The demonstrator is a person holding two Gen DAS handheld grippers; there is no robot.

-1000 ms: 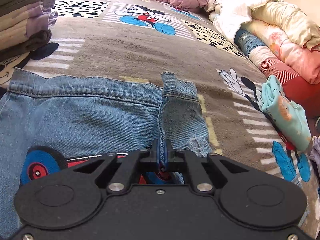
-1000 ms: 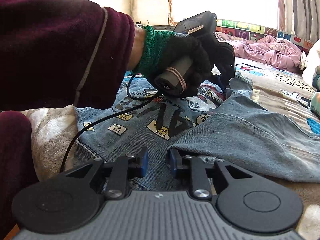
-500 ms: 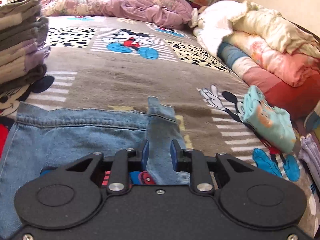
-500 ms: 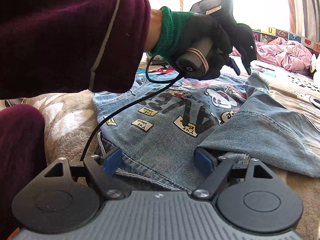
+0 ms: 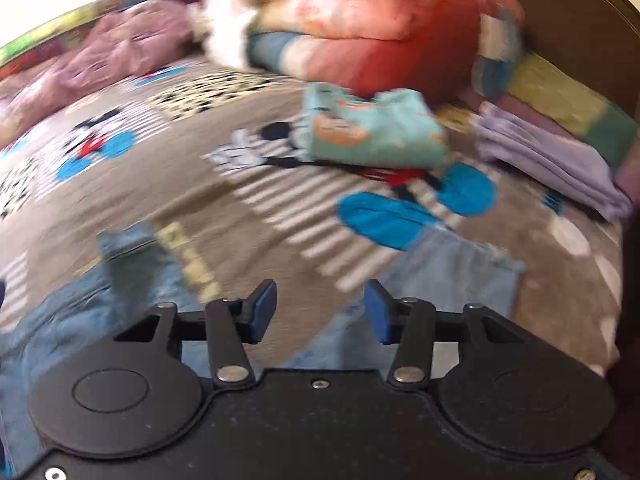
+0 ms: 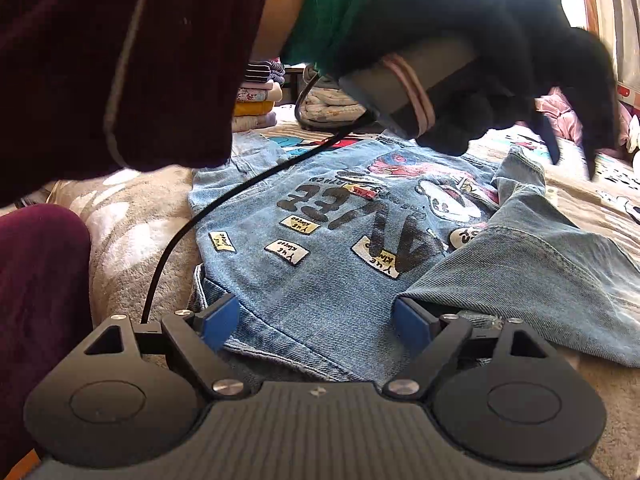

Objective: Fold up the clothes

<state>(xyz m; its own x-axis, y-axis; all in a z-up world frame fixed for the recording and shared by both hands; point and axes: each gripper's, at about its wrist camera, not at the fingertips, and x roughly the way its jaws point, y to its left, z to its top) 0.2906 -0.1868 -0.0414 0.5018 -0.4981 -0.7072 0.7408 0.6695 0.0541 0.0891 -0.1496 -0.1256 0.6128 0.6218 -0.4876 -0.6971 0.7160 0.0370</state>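
Note:
A blue denim jacket (image 6: 340,280) with printed patches lies flat on the bed, its sleeve (image 6: 540,264) folded across the body. My right gripper (image 6: 316,322) sits low at the hem, its jaws wide and still opening; the denim lies between the pads but they do not press it. In the blurred left wrist view, my left gripper (image 5: 320,312) hangs above the blanket with its jaws opening and nothing between them. Denim (image 5: 132,264) shows below it at the left, and another piece (image 5: 452,276) at the right. A black-gloved hand (image 6: 460,40) carries that gripper over the jacket.
A cartoon-print blanket (image 5: 240,160) covers the bed. A folded teal garment (image 5: 376,132), lilac folded clothes (image 5: 540,156) and rolled quilts (image 5: 380,40) lie ahead. A stack of folded clothes (image 6: 256,96) stands at the back. A maroon sleeve (image 6: 120,60) fills the upper left.
My left gripper let go of the sleeve cuff, opened, and swung up and right while rolling. My right gripper opened wide over the hem without shifting.

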